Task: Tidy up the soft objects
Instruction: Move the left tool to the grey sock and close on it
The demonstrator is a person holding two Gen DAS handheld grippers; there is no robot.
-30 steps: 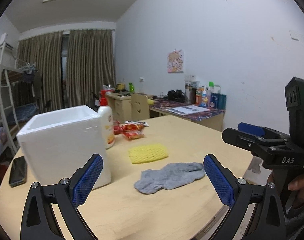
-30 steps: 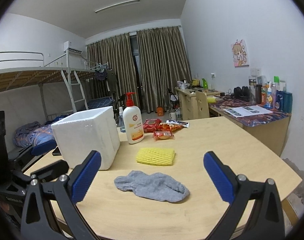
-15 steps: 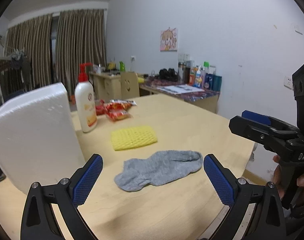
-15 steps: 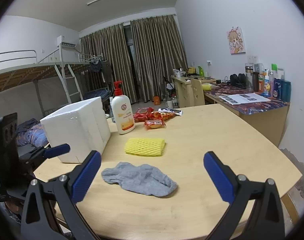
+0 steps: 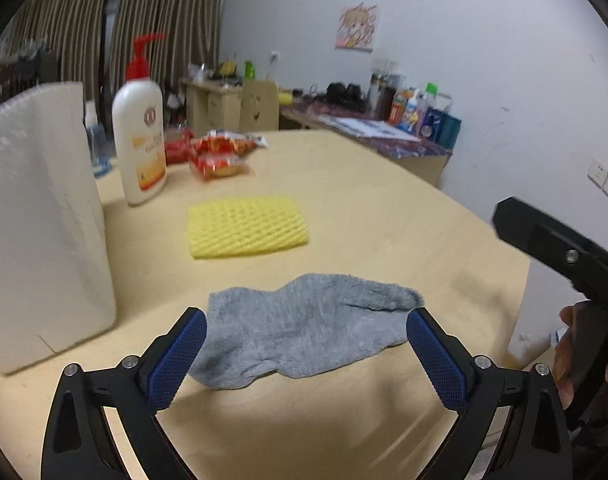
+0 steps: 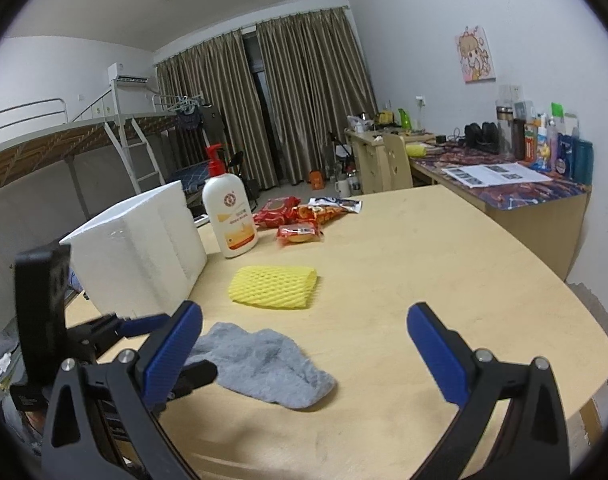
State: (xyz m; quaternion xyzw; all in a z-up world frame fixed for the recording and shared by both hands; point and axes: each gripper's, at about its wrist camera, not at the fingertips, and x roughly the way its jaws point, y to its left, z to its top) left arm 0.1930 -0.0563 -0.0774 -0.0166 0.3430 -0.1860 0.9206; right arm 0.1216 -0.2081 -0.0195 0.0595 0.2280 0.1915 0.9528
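Wooden table (image 6: pixel 444 264): pale, rounded top carrying every item in a dormitory room.
Foam box (image 6: pixel 144 248): white, standing at the table's left side, near the sock and beside the pump bottle (image 6: pixel 230 216).
Yellow foam net (image 5: pixel 246 226): flat in the middle of the table, beyond the sock and well apart from both sets of jaws.
Grey sock (image 5: pixel 304 332): limp and flat near the table's front edge, its long axis running side to side across the left wrist view, so the blue pads bracket its length, not its width.
Left gripper (image 5: pixel 304 354): the nearer tool, low over the table, pointing straight at the sock; jaws spread wide, holding nothing, with the left pad at the sock's cuff end and the right pad just beside its toe end.
Right gripper (image 6: pixel 304 352): higher and farther back, aimed past the sock's toe end toward bare table; jaws wide apart and empty. A hand (image 5: pixel 572 364) shows on its grip.
Judgement: the left gripper looks set to take the sock first, probably for the foam box.
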